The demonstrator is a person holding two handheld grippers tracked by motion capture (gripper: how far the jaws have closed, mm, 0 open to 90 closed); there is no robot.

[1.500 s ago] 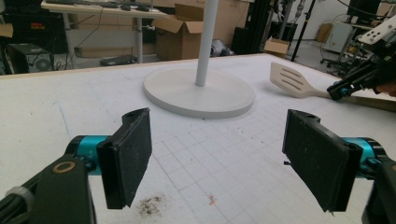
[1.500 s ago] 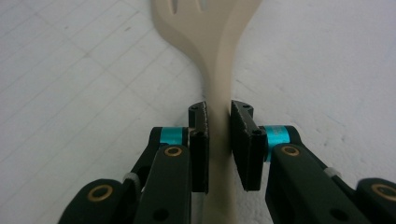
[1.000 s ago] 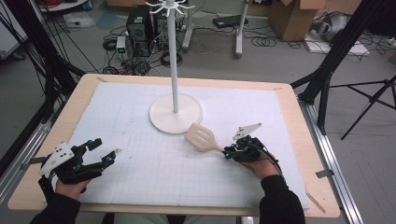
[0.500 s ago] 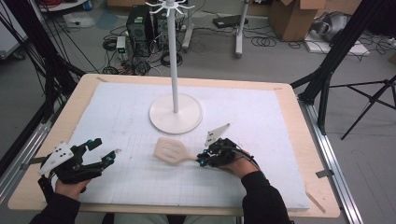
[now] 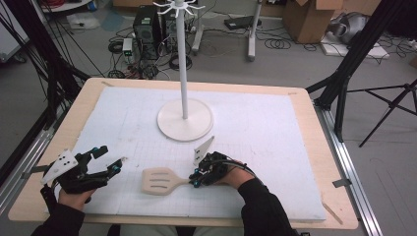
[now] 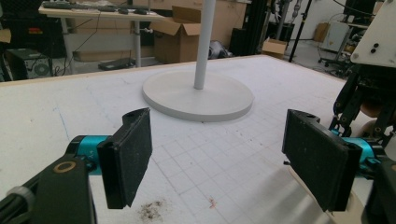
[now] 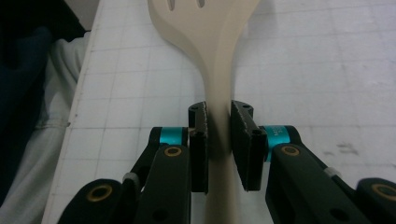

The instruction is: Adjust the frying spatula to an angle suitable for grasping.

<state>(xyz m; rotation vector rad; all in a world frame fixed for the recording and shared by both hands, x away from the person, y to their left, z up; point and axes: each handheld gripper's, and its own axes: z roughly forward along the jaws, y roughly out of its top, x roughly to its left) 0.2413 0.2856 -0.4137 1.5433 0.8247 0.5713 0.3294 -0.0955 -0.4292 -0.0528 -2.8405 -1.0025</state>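
While the white stand (image 5: 185,119) stood at the middle of the padded table (image 5: 275,147), everything I handled sat on my side of its round base. Nearest the base, a little to its right, my right gripper (image 5: 196,178) was clenched on the handle of the pale slotted spatula (image 5: 158,180), whose blade pointed left, away from the base's front edge. Farther left of the base, my left gripper (image 5: 116,164) waited with jaws spread wide, grasping nothing. I judged the thin handle could twist between the pads, letting the blade sag, and a careless handover could knock it loose onto the table.
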